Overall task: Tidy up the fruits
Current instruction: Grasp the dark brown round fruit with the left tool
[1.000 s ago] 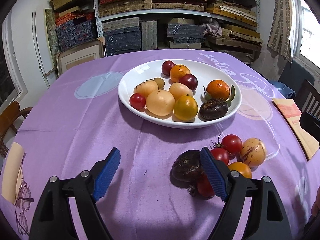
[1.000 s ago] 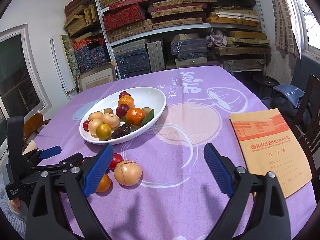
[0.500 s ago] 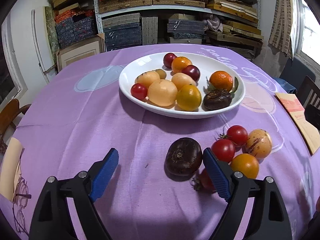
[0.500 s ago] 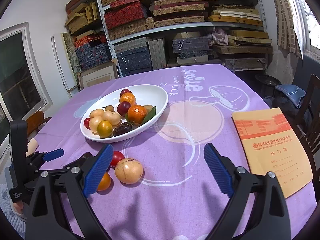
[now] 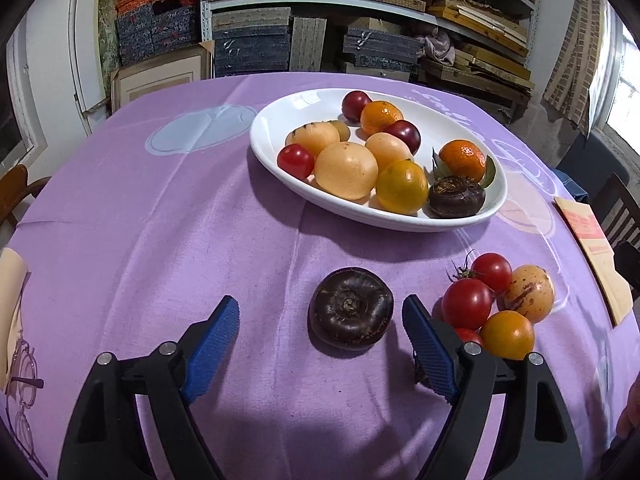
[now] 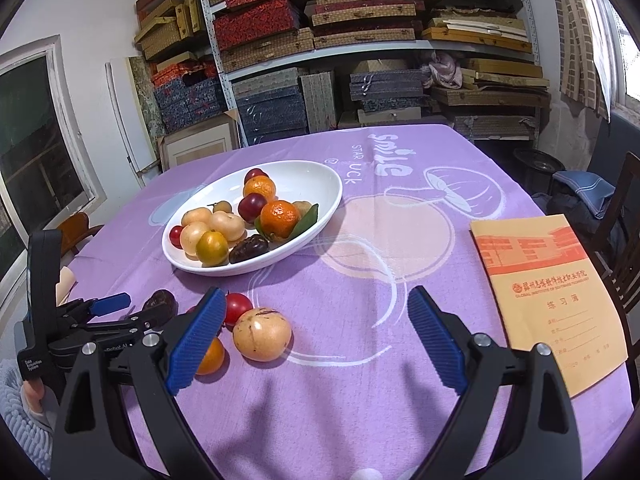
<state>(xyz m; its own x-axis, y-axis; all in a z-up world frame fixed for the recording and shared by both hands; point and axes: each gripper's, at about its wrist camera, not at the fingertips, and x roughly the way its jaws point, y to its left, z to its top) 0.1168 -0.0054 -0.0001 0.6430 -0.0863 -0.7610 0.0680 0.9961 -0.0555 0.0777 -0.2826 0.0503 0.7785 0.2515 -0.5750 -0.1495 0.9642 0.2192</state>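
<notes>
A dark purple-brown fruit (image 5: 351,308) lies on the purple cloth between the fingers of my left gripper (image 5: 318,314). The jaws are closing. The right pad (image 5: 424,340) is close beside the fruit, the left pad stands well apart, and neither presses on it. To its right sits a cluster: red tomatoes (image 5: 466,304), an orange one (image 5: 507,334) and a speckled tan fruit (image 5: 528,293). The white plate (image 5: 276,128) beyond holds several fruits. My right gripper (image 6: 316,296) hangs open over bare cloth, just right of the tan fruit (image 6: 262,334). The right wrist view shows my left gripper (image 6: 120,308) by the dark fruit (image 6: 160,304).
An orange notebook (image 6: 548,292) lies on the table's right side, with a dark chair (image 6: 624,216) behind it. Glasses (image 5: 22,376) rest at the left edge. Shelves stacked with boxes (image 6: 360,40) fill the back wall.
My left gripper shifted sideways, so the dark fruit went from behind the right finger to between the two fingers. The jaws look slightly narrower. The right gripper kept still.
</notes>
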